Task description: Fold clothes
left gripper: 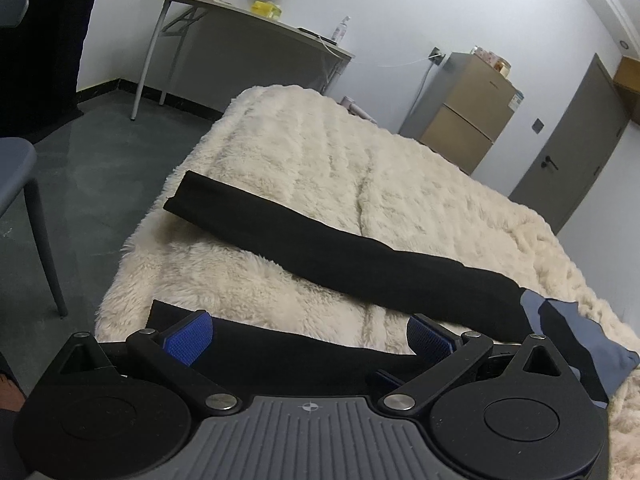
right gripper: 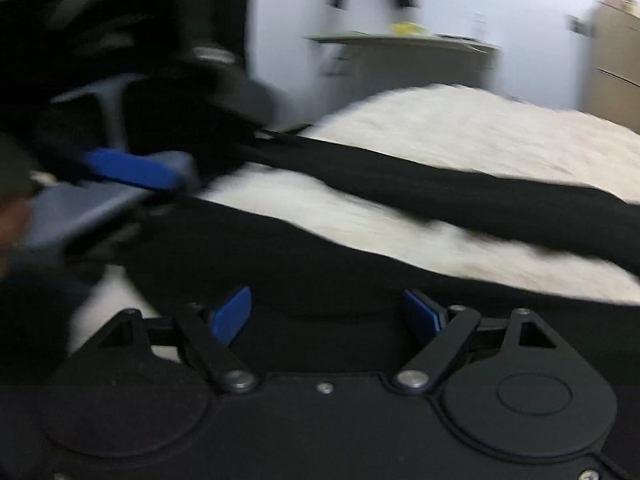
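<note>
**Both grippers spread over black trousers on the bed**

Left gripper (left gripper: 308, 338) hangs with its blue pads apart over the near trouser leg, holding nothing. The right gripper (right gripper: 326, 314) is likewise spread wide above the same dark cloth; its view is smeared by motion. The black trousers (left gripper: 348, 252) lie on a cream plush blanket (left gripper: 312, 156), legs splayed apart, probably so each can be taken separately. Whether any fold is made, the pictures do not settle. Beyond the bed stand a folding table (left gripper: 248, 16), a small fridge (left gripper: 468, 112) and a grey door (left gripper: 580, 140)
</note>
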The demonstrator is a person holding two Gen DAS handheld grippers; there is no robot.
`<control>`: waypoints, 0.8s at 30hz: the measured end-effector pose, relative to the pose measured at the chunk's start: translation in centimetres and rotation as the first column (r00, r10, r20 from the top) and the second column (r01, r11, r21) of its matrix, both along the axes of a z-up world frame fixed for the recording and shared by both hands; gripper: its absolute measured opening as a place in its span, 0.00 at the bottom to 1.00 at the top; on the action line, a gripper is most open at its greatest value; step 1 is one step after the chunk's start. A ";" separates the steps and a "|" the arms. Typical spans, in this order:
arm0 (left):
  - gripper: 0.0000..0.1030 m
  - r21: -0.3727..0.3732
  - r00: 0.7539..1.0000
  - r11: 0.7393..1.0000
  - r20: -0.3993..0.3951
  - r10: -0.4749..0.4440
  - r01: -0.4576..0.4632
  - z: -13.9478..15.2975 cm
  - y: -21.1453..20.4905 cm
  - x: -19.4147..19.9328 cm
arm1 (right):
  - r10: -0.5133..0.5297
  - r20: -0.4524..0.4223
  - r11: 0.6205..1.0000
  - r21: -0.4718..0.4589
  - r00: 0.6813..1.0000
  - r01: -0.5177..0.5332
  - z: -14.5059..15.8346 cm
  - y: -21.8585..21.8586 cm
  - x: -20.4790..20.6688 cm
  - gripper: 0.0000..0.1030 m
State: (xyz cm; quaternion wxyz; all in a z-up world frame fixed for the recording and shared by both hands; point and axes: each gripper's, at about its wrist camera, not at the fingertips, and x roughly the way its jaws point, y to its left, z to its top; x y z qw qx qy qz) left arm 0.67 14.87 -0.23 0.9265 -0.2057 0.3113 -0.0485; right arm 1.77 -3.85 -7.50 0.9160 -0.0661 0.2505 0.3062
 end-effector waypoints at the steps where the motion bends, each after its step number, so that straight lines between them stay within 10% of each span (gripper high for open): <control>1: 1.00 0.003 1.000 1.000 0.000 -0.005 0.005 0.0 -0.1 0.1 | 0.009 0.018 1.000 0.018 1.000 -0.009 0.5 -0.4 -0.2 0.80; 13: 1.00 0.106 0.953 0.948 0.001 -0.303 0.301 0.6 -5.0 0.7 | -0.335 0.067 0.936 -0.094 0.940 0.340 1.9 -12.9 4.9 0.77; 24: 1.00 0.138 0.884 0.873 -0.047 -0.466 0.467 0.4 -7.0 0.4 | 0.017 -0.119 0.999 0.033 0.993 -0.013 1.1 -8.6 5.2 0.77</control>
